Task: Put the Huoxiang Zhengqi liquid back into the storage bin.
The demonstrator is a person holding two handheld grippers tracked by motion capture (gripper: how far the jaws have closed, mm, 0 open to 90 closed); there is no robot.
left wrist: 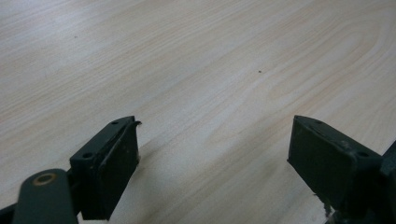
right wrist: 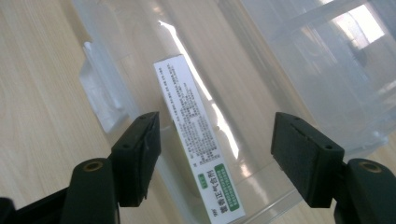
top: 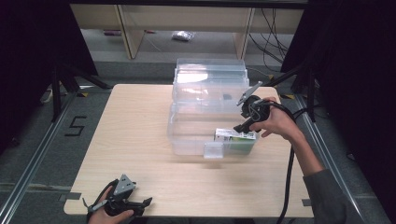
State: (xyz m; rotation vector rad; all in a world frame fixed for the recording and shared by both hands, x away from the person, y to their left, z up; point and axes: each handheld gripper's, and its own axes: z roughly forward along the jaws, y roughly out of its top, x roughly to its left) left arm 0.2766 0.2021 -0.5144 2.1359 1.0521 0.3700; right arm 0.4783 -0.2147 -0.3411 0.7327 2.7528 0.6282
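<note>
A white and green carton [top: 236,135] [right wrist: 196,140] lies flat in the front right corner of a clear plastic bin [top: 183,140] [right wrist: 299,60]. My right gripper [top: 242,125] [right wrist: 217,122] hovers just above that corner and points down at the carton. Its jaws stand wide on either side of the carton without touching it. At the table's front left, my left gripper [top: 144,205] [left wrist: 215,125] rests low over bare wood, open, with nothing between its jaws.
The bin's clear lid [top: 210,77] stands open behind it, and a latch tab [top: 213,150] [right wrist: 100,93] sticks out at its front wall. The bin sits on the right half of the light wooden table [top: 135,135]. Dark stands and cables flank the table.
</note>
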